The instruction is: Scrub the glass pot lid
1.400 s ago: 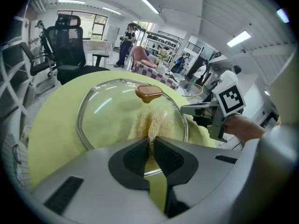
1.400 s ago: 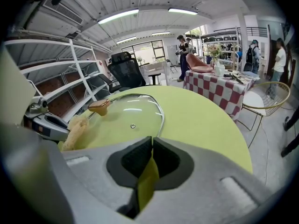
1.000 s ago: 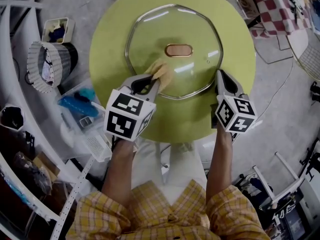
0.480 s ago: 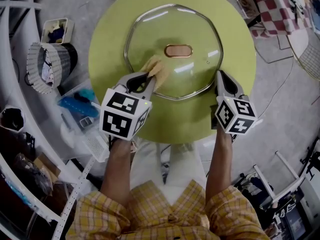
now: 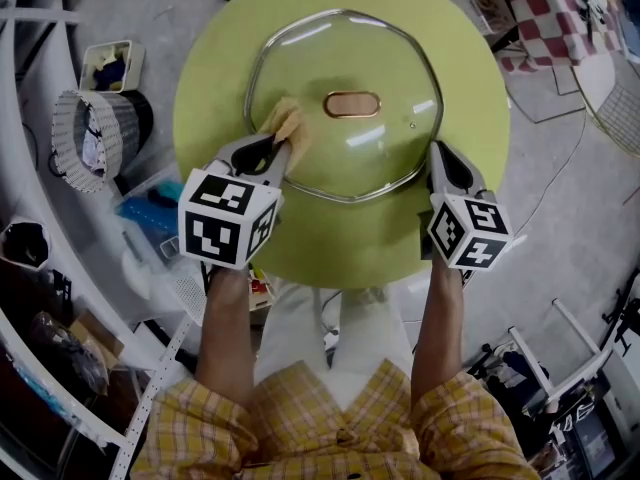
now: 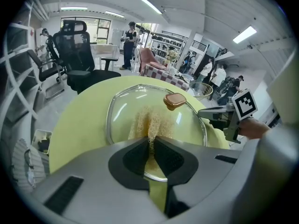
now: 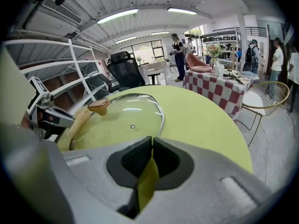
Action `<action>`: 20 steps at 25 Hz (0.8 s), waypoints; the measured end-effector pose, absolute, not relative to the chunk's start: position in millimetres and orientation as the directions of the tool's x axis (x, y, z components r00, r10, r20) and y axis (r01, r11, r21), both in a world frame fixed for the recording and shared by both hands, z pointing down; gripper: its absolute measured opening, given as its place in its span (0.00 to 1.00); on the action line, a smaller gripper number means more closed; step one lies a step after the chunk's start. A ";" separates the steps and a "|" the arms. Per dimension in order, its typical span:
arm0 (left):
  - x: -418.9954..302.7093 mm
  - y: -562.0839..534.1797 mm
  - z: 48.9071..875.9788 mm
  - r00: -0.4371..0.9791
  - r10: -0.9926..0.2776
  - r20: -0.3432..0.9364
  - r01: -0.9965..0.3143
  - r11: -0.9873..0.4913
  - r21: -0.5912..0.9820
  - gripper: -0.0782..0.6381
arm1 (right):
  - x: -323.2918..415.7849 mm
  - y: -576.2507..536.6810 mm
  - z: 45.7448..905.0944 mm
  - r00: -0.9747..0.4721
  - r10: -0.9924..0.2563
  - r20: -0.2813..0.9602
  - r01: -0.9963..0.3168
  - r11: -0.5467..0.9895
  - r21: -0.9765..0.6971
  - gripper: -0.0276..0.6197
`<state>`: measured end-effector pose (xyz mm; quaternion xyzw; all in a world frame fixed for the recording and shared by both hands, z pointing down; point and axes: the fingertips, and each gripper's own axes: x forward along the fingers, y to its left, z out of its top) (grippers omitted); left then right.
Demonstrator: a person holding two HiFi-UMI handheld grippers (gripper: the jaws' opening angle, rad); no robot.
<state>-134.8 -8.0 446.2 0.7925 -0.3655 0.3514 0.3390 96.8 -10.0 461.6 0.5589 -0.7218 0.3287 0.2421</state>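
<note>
Head view: left tool (image 5: 273,156) pinches pad (image 5: 287,122) at 9 o'clock on lid (image 5: 385,148); handle (image 5: 352,104) lies toward 2 o'clock. Right tool (image 5: 438,154) pressed together, empty, at 4 o'clock.

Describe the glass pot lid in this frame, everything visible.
The glass pot lid lies flat, knob up, on the round yellow-green table. Clear glass, wavy metal rim, oval tan knob at its centre, a small vent hole. The left gripper, shut on a tan scrub pad, holds the pad on its left part.
</note>
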 end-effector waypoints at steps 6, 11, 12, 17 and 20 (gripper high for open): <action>-138.9 -10.4 445.8 0.478 -0.351 0.805 -0.823 -0.498 0.272 0.16 | 96.4 -9.0 460.7 -0.254 -0.649 0.717 -0.967 0.157 -0.200 0.05; -142.2 -12.7 446.7 0.470 -0.361 0.806 -0.829 -0.493 0.263 0.16 | 96.7 -8.8 461.2 -0.251 -0.648 0.719 -0.968 0.156 -0.197 0.05; -143.7 -13.2 447.0 0.468 -0.363 0.805 -0.831 -0.490 0.262 0.16 | 96.6 -8.5 461.3 -0.250 -0.648 0.719 -0.968 0.156 -0.197 0.05; -150.7 -18.3 447.9 0.461 -0.377 0.803 -0.839 -0.480 0.256 0.16 | 95.8 -9.8 461.3 -0.250 -0.648 0.719 -0.968 0.156 -0.195 0.05; -152.8 -20.5 447.9 0.456 -0.383 0.803 -0.843 -0.476 0.252 0.16 | 96.1 -10.2 460.9 -0.249 -0.647 0.721 -0.969 0.156 -0.194 0.05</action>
